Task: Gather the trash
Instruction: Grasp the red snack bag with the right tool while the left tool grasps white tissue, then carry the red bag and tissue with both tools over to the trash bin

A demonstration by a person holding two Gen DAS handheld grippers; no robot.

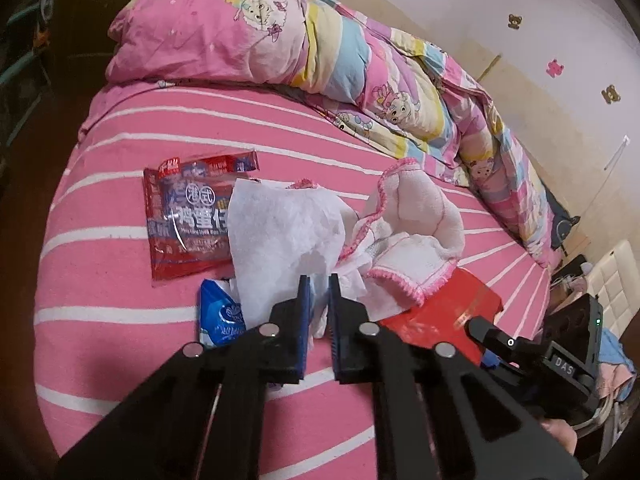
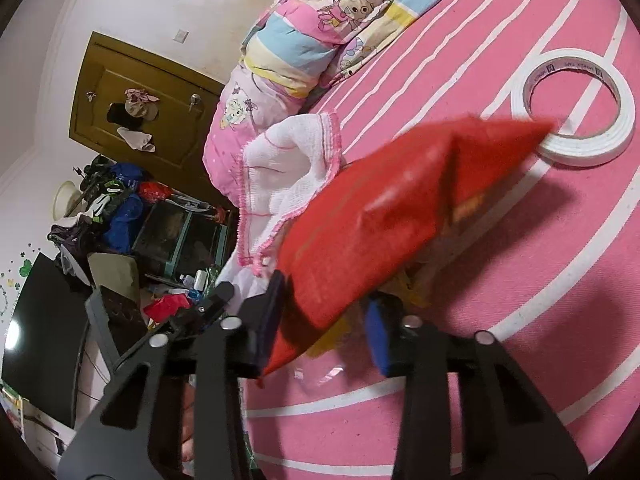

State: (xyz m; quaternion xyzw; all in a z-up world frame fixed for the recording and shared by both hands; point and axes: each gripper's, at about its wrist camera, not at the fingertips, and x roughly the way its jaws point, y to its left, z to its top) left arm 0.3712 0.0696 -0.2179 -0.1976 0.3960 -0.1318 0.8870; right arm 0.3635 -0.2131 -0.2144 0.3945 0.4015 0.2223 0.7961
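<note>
A: So, how far is the collecting of trash?

B: Only at its start, I judge. On the bed [image 1: 100,208] nothing looks gathered yet. The biggest piece, the red snack wrapper [image 1: 188,216], lies flat, ahead and to the left of the left claw [image 1: 319,294]. The white tissue [image 1: 280,232] lies just in front of this claw, whose jaws are nearly together on the tissue's near edge. The red packet [image 2: 360,216] is between the jaws of the right claw [image 2: 326,312], lifted at an angle; the jaws are clamped on its lower corner, as far as I can see. The small blue tissue pack [image 1: 220,316] is just left of the left claw.

A: What is not clear?

B: No bin or bag appears in either view. The packet is blurred, so its print I cannot read. The pink-edged cloth [image 1: 412,224] and the tape roll [image 2: 576,100], beyond the right claw, are perhaps not trash. The tissue covers part of the wrapper.
</note>
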